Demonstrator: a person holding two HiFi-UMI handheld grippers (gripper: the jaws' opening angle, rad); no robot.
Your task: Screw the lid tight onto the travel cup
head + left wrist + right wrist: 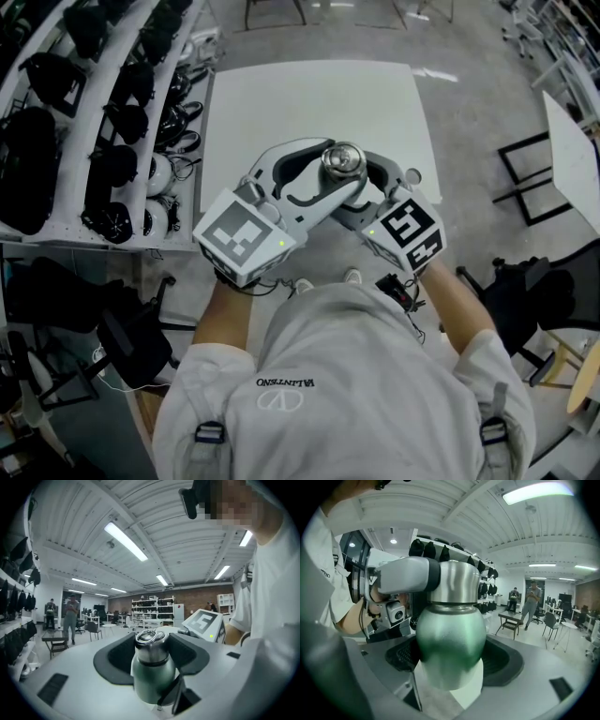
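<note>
The travel cup has a green body (152, 679) and a steel lid (151, 645) with a ring on top. It is held upright in the air between my two grippers, above the table; in the head view only the lid (342, 159) shows. My left gripper (151, 651) has its dark pads on either side of the lid and is shut on it. Lower down, my right gripper (450, 663) is shut on the green body (450, 639). In the right gripper view the left gripper's grey finger (403, 573) wraps round the lid (454, 583). The cup's base is hidden.
A white table (281, 103) lies below the grippers. Shelves with dark helmets and bags (103, 122) run along the left. A black frame (530, 178) stands at the right. People (71, 616) stand far off among tables and chairs.
</note>
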